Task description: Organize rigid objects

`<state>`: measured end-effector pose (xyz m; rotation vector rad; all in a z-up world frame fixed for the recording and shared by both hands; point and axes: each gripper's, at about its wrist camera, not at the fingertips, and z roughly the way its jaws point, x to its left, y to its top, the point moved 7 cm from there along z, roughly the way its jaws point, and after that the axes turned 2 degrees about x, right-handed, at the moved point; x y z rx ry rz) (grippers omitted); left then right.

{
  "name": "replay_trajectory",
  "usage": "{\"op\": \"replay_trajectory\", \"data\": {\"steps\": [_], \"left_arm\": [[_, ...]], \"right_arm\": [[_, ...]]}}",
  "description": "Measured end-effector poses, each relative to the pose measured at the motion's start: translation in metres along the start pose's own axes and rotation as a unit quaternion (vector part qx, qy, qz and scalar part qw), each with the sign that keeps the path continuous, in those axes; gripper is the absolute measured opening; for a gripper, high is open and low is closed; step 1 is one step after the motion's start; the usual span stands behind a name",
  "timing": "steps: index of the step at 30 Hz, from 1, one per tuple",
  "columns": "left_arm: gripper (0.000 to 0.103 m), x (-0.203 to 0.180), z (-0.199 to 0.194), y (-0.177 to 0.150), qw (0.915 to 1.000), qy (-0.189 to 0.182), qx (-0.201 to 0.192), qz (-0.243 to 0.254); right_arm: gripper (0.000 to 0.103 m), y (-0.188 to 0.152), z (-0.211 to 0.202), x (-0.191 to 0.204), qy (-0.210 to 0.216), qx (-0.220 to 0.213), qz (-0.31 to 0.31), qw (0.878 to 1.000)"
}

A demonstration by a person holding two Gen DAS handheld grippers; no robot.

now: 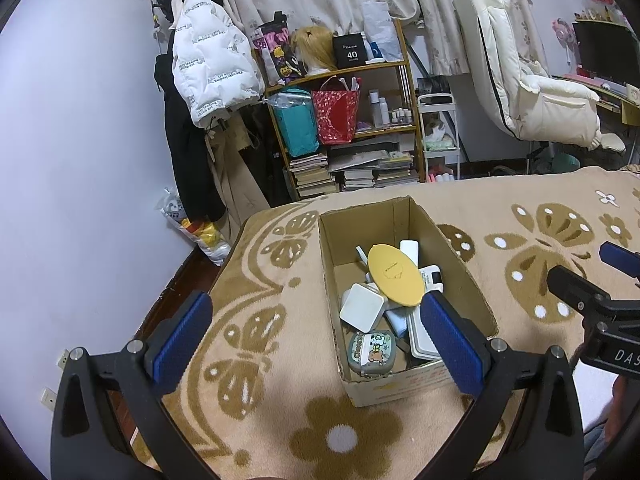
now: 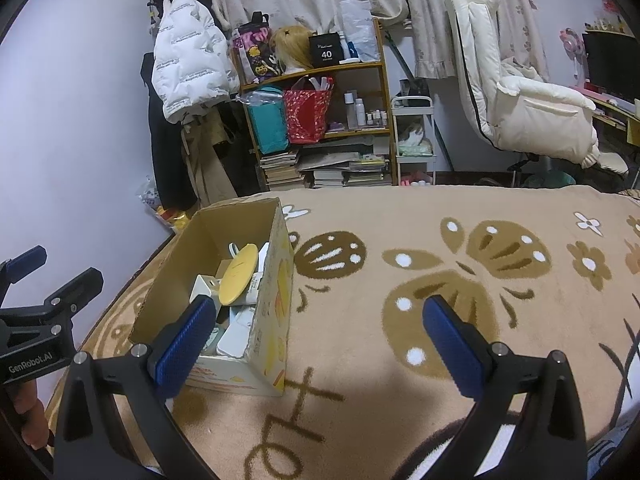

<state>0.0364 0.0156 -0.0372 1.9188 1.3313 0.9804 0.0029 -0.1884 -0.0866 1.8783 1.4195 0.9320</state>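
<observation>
Your left tongs (image 1: 316, 334) are wide open and hold nothing. The cardboard box (image 1: 404, 388) sits just ahead of them, a bit right, on the blanket (image 1: 500, 208). Your right tongs (image 2: 320, 340) are open too; the box is ahead, left of them.

A bedroom: blanketed bed (image 2: 440, 216), hung jacket (image 1: 208, 48), cluttered shelf (image 1: 404, 64)

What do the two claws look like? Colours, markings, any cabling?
Both match: the left claw and right claw have matte black forked frames, silver round bolts at the joints, and blue ribbed pads on the fingers. Seen from the opposite camera, white lettering shows on the bodies: "GenRobot.AI" on the left one, partial "DAS" on the right. No cables visible.
</observation>
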Motion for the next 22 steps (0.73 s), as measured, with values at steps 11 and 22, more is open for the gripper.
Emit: {"op": "replay_trajectory", "data": {"steps": [11,22], "left_arm": [[0.103,-0.0006,0.0003,-0.0017,1.0000,-0.001,0.002,-0.001],[0.103,-0.0009,0.0005,-0.0028,1.0000,-0.002,0.003,-0.002]], "right_arm": [[0.103,0.0003,-0.0001,-0.0024,0.000,0.000,0.000,1.000],[0.103,0.0004,-0.0006,-0.0032,-0.001,-0.001,0.001,1.000]]}}
